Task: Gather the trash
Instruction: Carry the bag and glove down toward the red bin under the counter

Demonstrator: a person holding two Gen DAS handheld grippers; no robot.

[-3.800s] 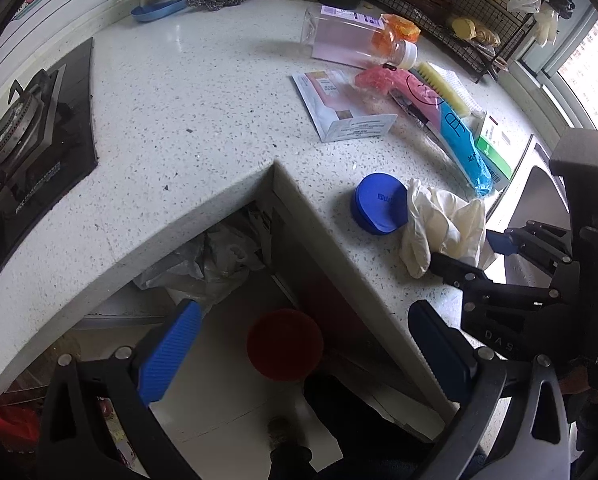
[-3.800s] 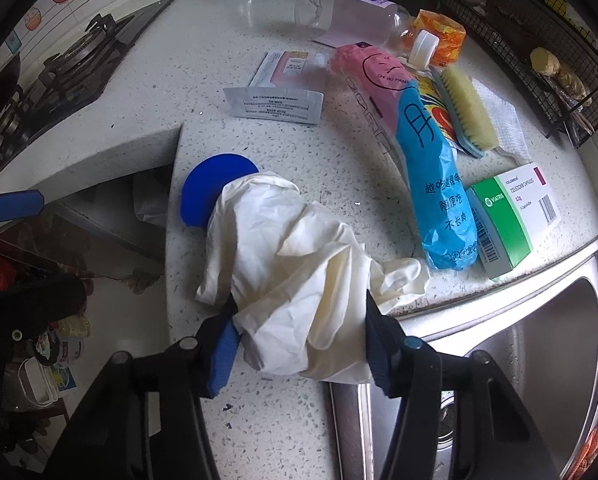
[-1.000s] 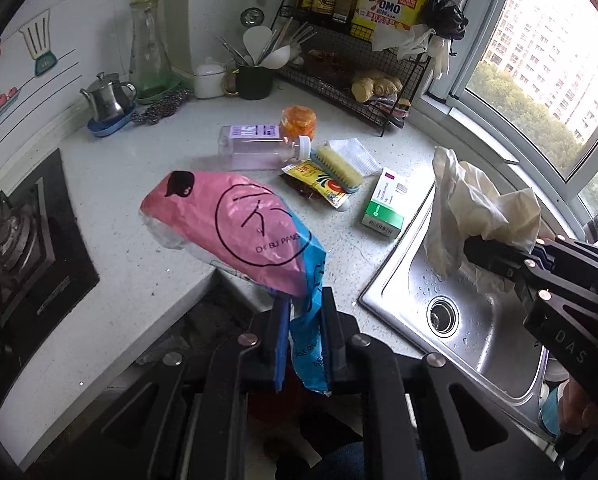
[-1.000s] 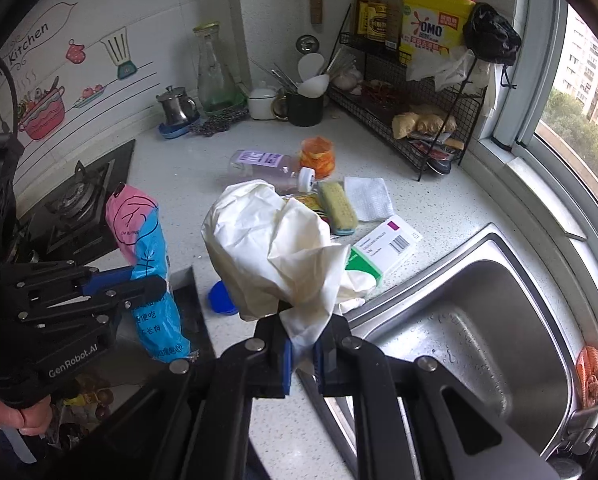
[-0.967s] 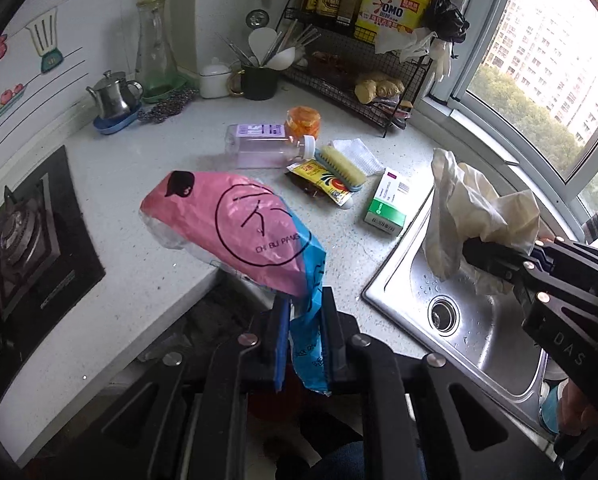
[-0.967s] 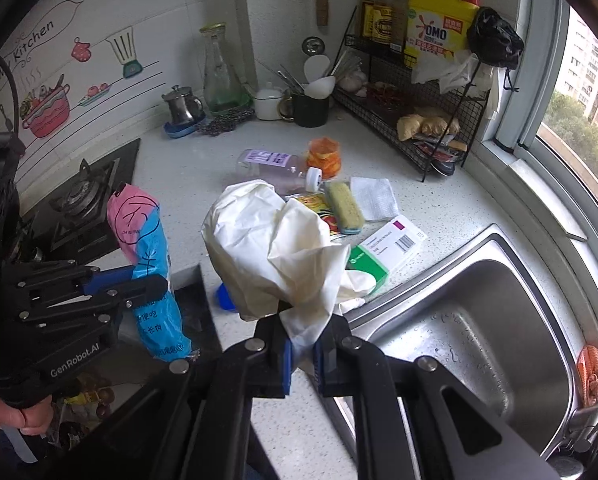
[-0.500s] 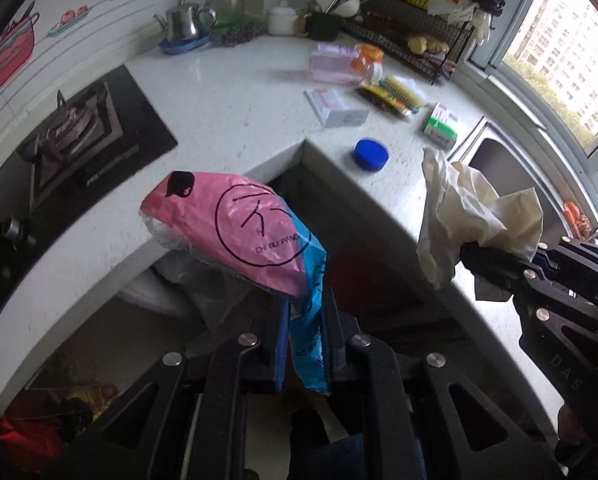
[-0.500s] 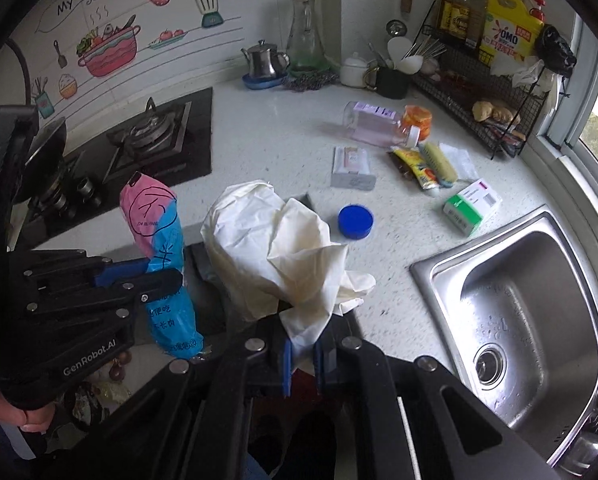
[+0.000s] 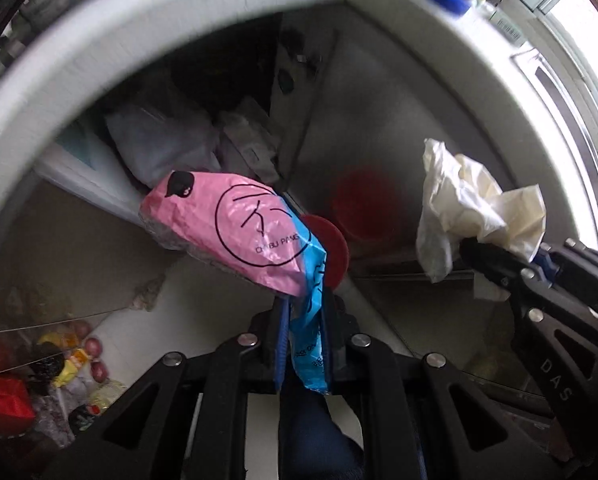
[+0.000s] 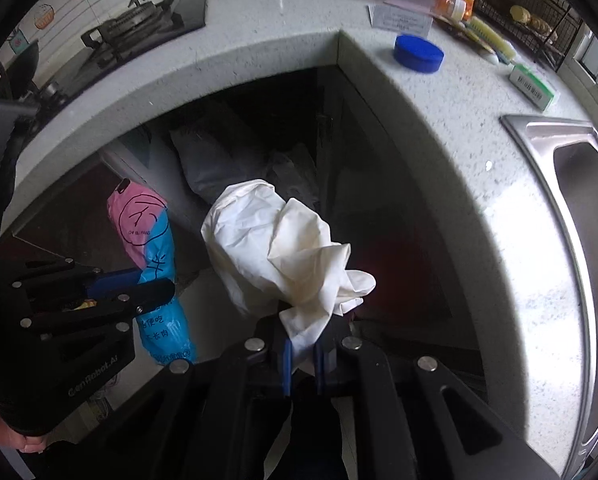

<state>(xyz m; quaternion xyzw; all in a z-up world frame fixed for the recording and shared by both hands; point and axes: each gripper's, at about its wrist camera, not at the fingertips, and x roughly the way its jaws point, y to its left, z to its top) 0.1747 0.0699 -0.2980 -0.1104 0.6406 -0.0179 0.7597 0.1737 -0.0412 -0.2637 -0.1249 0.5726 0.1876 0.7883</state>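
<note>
The left gripper clamps a pink-and-blue wrapper; the right gripper pinches a white glove. Both hang above the red bin below them. Next, I judge: centre over it, then release.

I see the pink-and-blue snack bag, crinkled and printed with a black circle, tilted with its blue end pinched low. Beside it, apart, I see the crumpled cream-white glove bunched upward, its lower tail clamped.

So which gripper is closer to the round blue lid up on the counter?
Right. The right gripper, holding the white gloves, hangs below the blue lid. The left gripper, with the pink-and-blue bag, is farther out.
</note>
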